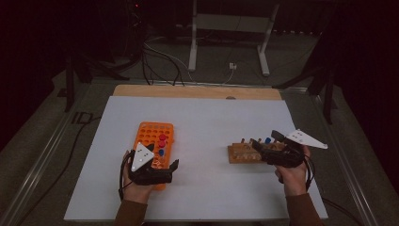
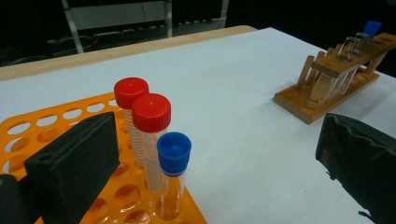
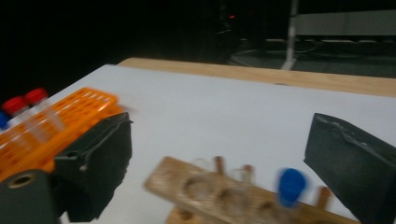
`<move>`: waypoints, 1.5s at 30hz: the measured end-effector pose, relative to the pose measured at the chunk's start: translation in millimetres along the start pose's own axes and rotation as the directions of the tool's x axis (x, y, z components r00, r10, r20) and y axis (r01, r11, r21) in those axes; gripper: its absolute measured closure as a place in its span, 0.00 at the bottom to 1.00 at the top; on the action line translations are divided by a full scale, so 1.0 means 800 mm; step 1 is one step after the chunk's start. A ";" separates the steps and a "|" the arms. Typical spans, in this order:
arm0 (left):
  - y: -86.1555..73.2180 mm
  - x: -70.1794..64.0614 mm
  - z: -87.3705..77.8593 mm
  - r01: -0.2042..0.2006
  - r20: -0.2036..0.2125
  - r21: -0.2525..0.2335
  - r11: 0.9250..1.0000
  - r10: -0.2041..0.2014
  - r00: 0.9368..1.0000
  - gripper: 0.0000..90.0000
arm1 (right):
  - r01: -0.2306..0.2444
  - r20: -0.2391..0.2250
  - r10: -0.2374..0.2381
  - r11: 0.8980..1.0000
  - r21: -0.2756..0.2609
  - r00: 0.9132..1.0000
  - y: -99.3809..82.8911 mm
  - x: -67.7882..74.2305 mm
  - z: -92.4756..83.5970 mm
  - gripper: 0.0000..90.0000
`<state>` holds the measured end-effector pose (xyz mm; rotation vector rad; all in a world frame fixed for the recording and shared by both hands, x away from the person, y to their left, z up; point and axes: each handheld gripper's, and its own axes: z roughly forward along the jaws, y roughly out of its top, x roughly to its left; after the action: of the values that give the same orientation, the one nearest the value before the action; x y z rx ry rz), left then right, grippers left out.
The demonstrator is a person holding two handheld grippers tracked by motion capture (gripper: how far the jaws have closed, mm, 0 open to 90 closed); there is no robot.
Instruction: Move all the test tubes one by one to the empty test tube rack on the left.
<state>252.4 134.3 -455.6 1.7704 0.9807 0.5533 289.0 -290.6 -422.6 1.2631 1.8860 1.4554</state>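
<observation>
An orange tube rack (image 1: 151,133) lies left of centre on the white table and holds two red-capped tubes (image 1: 162,140) and a blue-capped tube (image 1: 161,152). My left gripper (image 1: 162,159) is open at the rack's near end, its jaws on either side of that corner. In the left gripper view the red caps (image 2: 151,111) and the blue cap (image 2: 173,147) stand just ahead, between the spread jaws. A wooden tube rack (image 1: 242,154) sits to the right with a blue-capped tube (image 1: 267,140) and glass tubes in it. My right gripper (image 1: 264,142) hovers open over its right end; the blue-capped tube (image 3: 290,184) shows low between the jaws.
The white sheet (image 1: 202,117) is bare between the two racks and toward the far wooden edge (image 1: 197,91). Cables and a metal stand (image 1: 229,28) lie on the floor beyond the table. Metal rails run along both table sides.
</observation>
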 end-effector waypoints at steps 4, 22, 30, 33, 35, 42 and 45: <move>0.000 0.002 -0.001 0.021 0.011 -0.012 1.000 -0.021 1.000 0.00 | -0.049 0.047 0.049 0.999 -0.004 0.998 -0.006 -0.022 -0.003 0.15; 0.021 -0.012 -0.010 0.018 0.058 -0.092 0.996 -0.013 0.998 0.02 | 0.043 0.130 -0.055 0.994 0.098 0.990 -0.032 -0.035 0.013 0.70; 0.032 -0.014 -0.006 0.034 0.061 -0.116 0.993 -0.027 0.998 0.02 | 0.066 0.150 -0.088 0.987 0.143 0.985 -0.041 -0.030 0.023 0.83; 0.036 -0.014 -0.001 0.047 0.065 -0.118 0.992 -0.040 0.997 0.02 | 0.070 0.155 -0.092 0.987 0.143 0.984 -0.042 -0.028 0.023 0.84; 0.039 -0.015 0.003 0.049 0.070 -0.109 0.993 -0.042 0.997 0.02 | 0.071 0.156 -0.094 0.987 0.143 0.983 -0.042 -0.028 0.023 0.84; 0.041 -0.019 0.015 0.053 0.112 -0.081 0.995 -0.043 0.993 0.02 | 0.072 0.156 -0.095 0.986 0.149 0.983 -0.041 -0.028 0.024 0.85; 0.039 -0.021 0.015 0.045 0.121 -0.078 0.996 -0.036 0.992 0.02 | 0.070 0.158 -0.094 0.986 0.151 0.983 -0.039 -0.029 0.022 0.85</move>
<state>263.2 108.6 -430.6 1.6878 0.8974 0.4501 301.7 -301.8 -461.9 1.3109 1.9361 1.1524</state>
